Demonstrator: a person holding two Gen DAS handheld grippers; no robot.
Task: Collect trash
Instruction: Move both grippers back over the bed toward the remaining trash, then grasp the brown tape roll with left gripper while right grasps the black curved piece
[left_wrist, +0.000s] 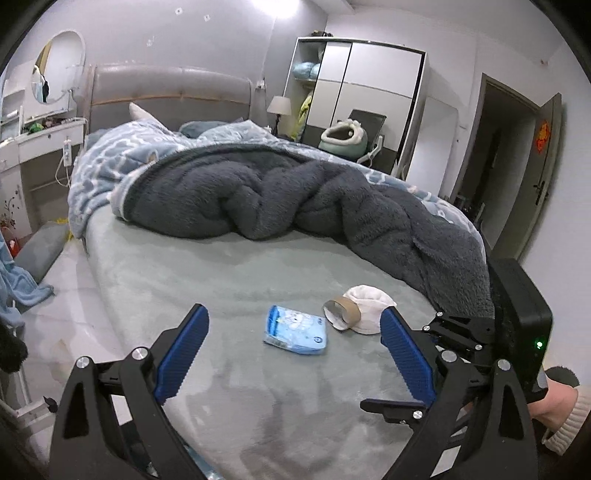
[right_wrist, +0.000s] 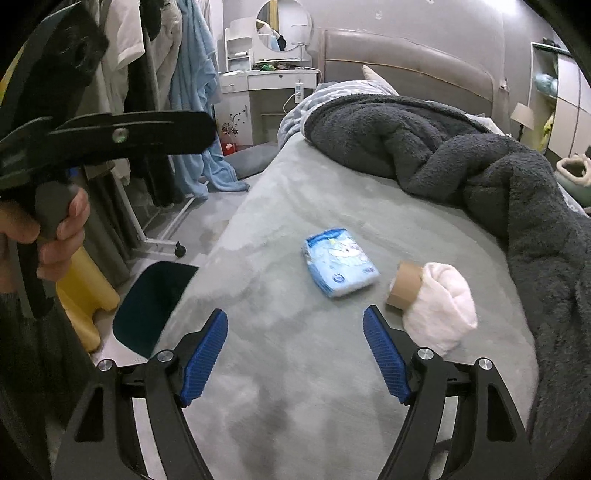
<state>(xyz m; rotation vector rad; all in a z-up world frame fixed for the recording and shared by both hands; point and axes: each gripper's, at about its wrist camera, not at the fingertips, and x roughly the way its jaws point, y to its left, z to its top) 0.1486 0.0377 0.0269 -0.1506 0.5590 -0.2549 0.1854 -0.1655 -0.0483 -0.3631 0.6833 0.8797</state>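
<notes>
A blue tissue pack lies on the grey bed sheet. Just right of it a brown cardboard tube touches a crumpled white tissue wad. My left gripper is open and empty, hovering short of the pack. The right wrist view shows the same pack, tube and wad. My right gripper is open and empty, just in front of the pack. The left gripper's body shows at the upper left there, held by a hand.
A dark fleece blanket is heaped across the bed behind the trash. A dark bin and a yellow stool stand on the floor left of the bed. A clothes rack, a dressing table and a wardrobe line the room.
</notes>
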